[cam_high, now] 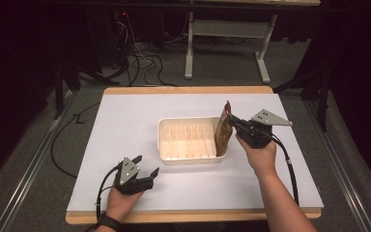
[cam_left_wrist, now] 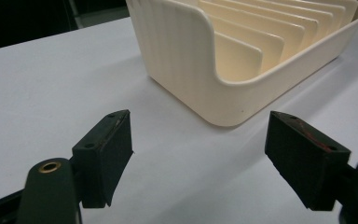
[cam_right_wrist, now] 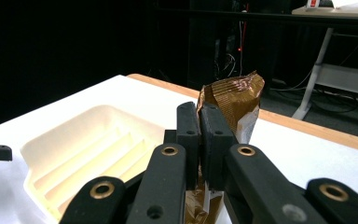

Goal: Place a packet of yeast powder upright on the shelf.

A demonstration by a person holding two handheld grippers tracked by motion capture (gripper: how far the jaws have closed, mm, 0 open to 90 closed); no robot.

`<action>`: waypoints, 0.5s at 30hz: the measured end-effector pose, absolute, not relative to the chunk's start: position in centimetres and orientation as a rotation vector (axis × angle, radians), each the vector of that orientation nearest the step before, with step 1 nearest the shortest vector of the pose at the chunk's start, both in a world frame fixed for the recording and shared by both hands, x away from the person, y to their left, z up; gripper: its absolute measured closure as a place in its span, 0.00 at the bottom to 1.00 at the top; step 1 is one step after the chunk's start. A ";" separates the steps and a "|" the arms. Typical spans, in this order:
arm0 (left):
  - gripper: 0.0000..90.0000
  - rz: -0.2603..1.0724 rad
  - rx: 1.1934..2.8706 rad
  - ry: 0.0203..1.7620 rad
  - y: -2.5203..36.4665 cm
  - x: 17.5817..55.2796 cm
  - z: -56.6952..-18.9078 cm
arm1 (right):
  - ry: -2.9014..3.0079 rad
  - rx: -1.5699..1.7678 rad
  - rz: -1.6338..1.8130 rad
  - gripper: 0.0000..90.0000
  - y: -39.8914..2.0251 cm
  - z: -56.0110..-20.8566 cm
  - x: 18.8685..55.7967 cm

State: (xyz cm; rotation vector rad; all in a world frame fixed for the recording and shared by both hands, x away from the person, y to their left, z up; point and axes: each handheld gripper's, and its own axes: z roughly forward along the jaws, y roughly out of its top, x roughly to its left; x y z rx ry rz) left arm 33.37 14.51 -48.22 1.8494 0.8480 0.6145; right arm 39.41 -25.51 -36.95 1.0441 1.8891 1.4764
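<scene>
A white tabletop (cam_high: 125,125) with a wooden edge stands on a grey floor, seen from above, with dark surroundings and the legs of another desk (cam_high: 227,43) behind it. Near the middle of the tabletop sits a cream plastic rack (cam_high: 191,140), a shallow tray with rounded corners and a row of upright dividers inside. At the rack's right end a brown foil snack bag (cam_high: 223,130) stands upright, its lower part inside the end slot and its crimped top rising above the rim. The right tongs (cam_high: 233,122), held in a hand coming from the lower right, are clamped tight on the bag's upper edge; the right gripper view shows the two black pads pressed together with the foil (cam_right_wrist: 235,100) pinched between them. The left tongs (cam_high: 145,166) rest low near the front left of the tabletop, well apart from the bag, their jaws spread wide with nothing between them, pointing toward the rack's near corner (cam_left_wrist: 205,60).
</scene>
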 end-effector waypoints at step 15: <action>0.26 0.614 1.850 0.848 14.5 33.4 -48.2 | 1.897 1.064 1.483 0.91 -25.6 -37.4 39.4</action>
